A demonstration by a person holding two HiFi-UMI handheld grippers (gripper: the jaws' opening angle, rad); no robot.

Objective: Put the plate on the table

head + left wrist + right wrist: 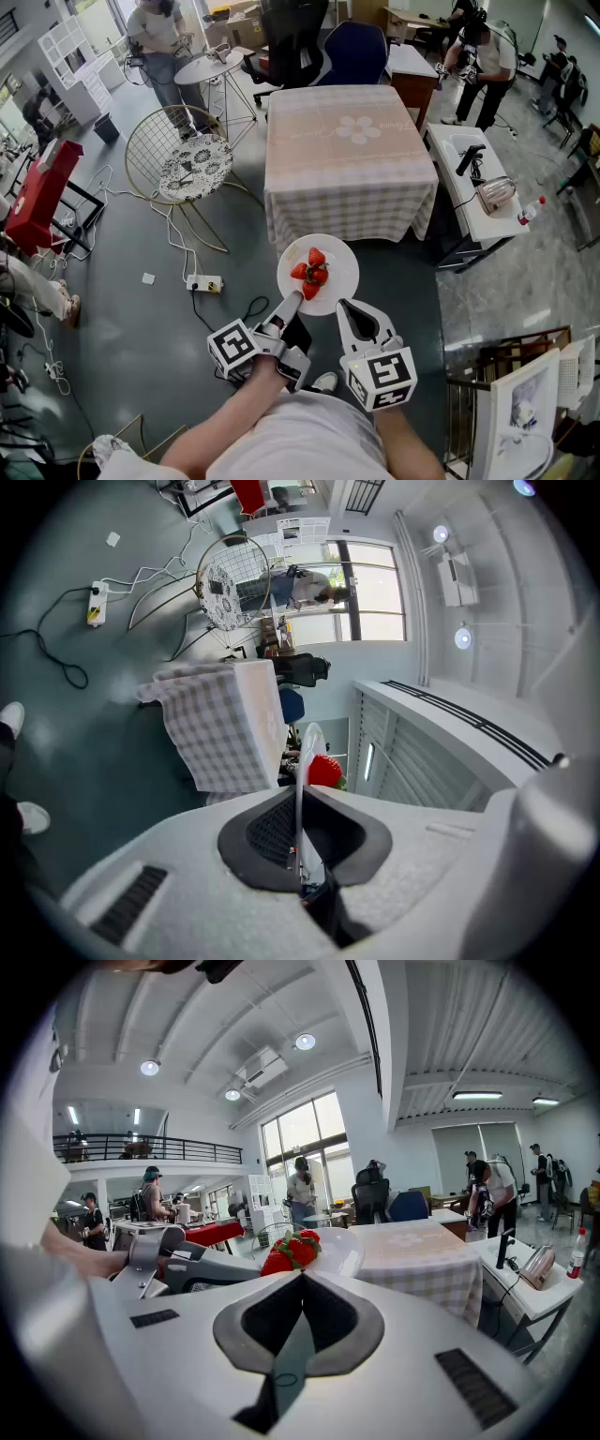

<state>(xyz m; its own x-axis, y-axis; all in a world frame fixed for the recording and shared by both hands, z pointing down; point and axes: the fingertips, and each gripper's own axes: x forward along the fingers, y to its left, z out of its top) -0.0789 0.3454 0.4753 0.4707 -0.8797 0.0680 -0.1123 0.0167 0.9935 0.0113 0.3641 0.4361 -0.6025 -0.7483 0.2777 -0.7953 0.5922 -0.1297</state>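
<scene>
Over the floor, short of the table [349, 178], the left gripper [294, 299] pinches the rim of a white plate [343, 266] holding strawberries [310, 272]. Beside that rim, the right gripper [342, 306] has its jaws pressed together and empty. Faint script on the tablecloth is unreadable.

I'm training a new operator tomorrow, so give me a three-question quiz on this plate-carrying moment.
1. True or false: the plate already rests on the checked table.
2. The left gripper is: A) shut on the plate's rim; B) open beside the plate; C) holding a single strawberry.
3. Fill in: the plate carries red ____.
Key: 1 false, it is held in the air short of the table; 2 A; 3 strawberries.
</scene>
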